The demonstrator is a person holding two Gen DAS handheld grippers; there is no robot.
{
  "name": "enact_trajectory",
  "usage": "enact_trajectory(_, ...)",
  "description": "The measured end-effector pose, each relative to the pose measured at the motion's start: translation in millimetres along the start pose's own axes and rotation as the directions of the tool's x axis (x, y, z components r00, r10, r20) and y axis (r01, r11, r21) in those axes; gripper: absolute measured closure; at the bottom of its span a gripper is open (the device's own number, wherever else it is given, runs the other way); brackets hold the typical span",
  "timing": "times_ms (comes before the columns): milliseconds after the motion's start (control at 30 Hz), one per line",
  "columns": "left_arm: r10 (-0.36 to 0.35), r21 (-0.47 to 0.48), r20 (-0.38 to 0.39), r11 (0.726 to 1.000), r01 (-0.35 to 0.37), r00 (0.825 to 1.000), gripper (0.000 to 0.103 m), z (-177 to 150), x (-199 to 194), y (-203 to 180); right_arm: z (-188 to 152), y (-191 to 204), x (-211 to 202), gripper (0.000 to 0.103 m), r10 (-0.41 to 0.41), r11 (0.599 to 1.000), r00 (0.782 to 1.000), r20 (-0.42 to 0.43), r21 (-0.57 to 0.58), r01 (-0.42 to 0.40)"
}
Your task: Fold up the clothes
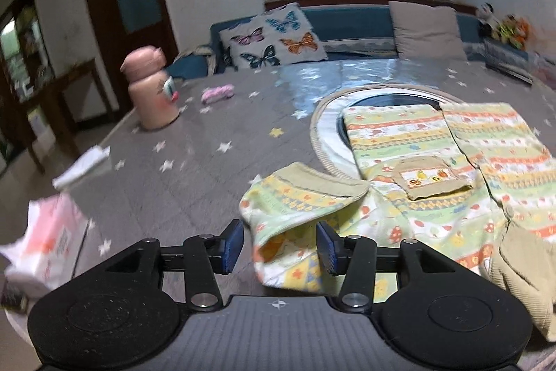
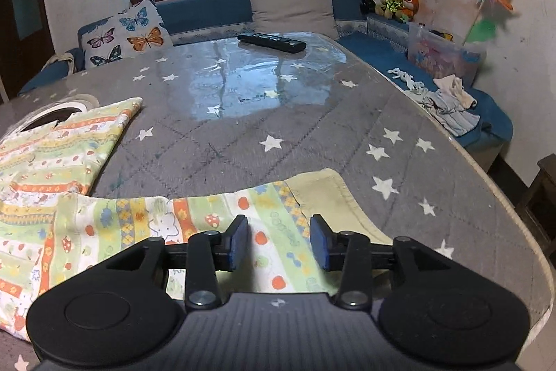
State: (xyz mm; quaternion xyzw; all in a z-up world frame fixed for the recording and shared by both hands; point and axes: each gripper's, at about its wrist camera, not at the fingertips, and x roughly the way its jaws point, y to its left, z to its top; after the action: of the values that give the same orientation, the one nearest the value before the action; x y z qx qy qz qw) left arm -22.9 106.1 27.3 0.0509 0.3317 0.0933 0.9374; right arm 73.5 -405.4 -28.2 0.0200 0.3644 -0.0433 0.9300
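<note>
A child's garment (image 1: 434,169) with green, yellow and orange printed stripes lies spread on the grey star-patterned table (image 1: 194,162). Its left sleeve (image 1: 295,218) with a tan cuff is folded up and lies between the fingers of my left gripper (image 1: 279,247), which is open. In the right wrist view, the right sleeve (image 2: 271,225) with a pale cuff lies flat on the table (image 2: 312,141) under my right gripper (image 2: 279,242), which is open and empty. The garment's body (image 2: 52,162) stretches to the left.
A pink bottle (image 1: 151,89), a pink cloth (image 1: 217,93) and white papers (image 1: 83,167) are at the left. A round mat (image 1: 333,113) lies under the garment. A remote (image 2: 271,42) lies at the far edge. Sofa cushions (image 2: 292,7) and toys (image 2: 392,0) stand behind.
</note>
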Motion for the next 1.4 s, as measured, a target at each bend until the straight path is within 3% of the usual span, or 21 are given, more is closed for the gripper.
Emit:
enact_trajectory(233,-0.032,0.132,0.026,0.991,0.028,0.999,0.054,9.9,10.3,-26.1,8.4,-0.1,11.7,0.056,-0.010,1.000,1.000,0.010,-0.009,0.010)
enact_trajectory(467,-0.010,0.256,-0.024,0.967,0.016,1.000,0.054,8.5,41.9,-45.4,9.4,-3.8,13.8,0.054,-0.001,1.000,1.000,0.018,-0.001,0.001)
enact_trajectory(533,0.007,0.253,-0.033,0.967,0.002,0.999,0.064,8.6,49.1,-42.6,9.0,-4.3,13.4,0.054,0.001,1.000,1.000,0.020,0.001,-0.001)
enact_trajectory(567,0.015,0.247,-0.036,0.969,-0.005,0.999,0.078,8.6,52.3,-40.3,8.9,-4.3,13.2,0.054,0.000,1.000,1.000,0.021,0.001,0.000)
enact_trajectory(600,0.019,0.228,-0.037,0.974,-0.010,0.999,0.087,8.7,53.9,-35.8,8.7,-4.1,13.2,0.053,0.000,1.000,1.000,0.022,0.002,0.000)
enact_trajectory(667,0.017,0.164,-0.029,0.986,-0.012,0.999,0.095,9.9,53.7,-22.7,8.8,-3.8,13.0,0.053,-0.001,1.000,1.000,0.022,0.002,0.001)
enact_trajectory(800,0.062,-0.008,0.009,0.998,-0.061,0.998,0.097,13.6,43.4,12.5,9.7,-3.3,12.9,0.053,-0.002,1.000,1.000,0.020,0.003,0.002)
enact_trajectory(900,0.116,-0.146,0.018,0.983,-0.113,0.993,0.097,12.6,36.7,42.5,9.8,-2.0,13.9,0.052,-0.004,1.000,1.000,0.021,0.003,0.004)
enact_trajectory(1067,0.208,-0.290,-0.013,0.935,-0.202,0.978,0.097,-3.4,31.2,80.4,10.0,-2.0,13.9,0.051,-0.006,1.000,1.000,0.021,0.005,0.006)
enact_trajectory(1233,0.210,-0.369,-0.104,0.900,-0.234,0.972,0.096,-26.3,39.9,101.5,9.7,-1.1,13.6,0.049,-0.008,1.000,1.000,0.023,0.004,0.008)
enact_trajectory(1400,0.207,-0.361,-0.121,0.902,-0.237,0.971,0.095,-35.1,43.3,102.7,8.5,1.6,12.9,0.048,-0.013,1.000,1.000,0.024,0.004,0.013)
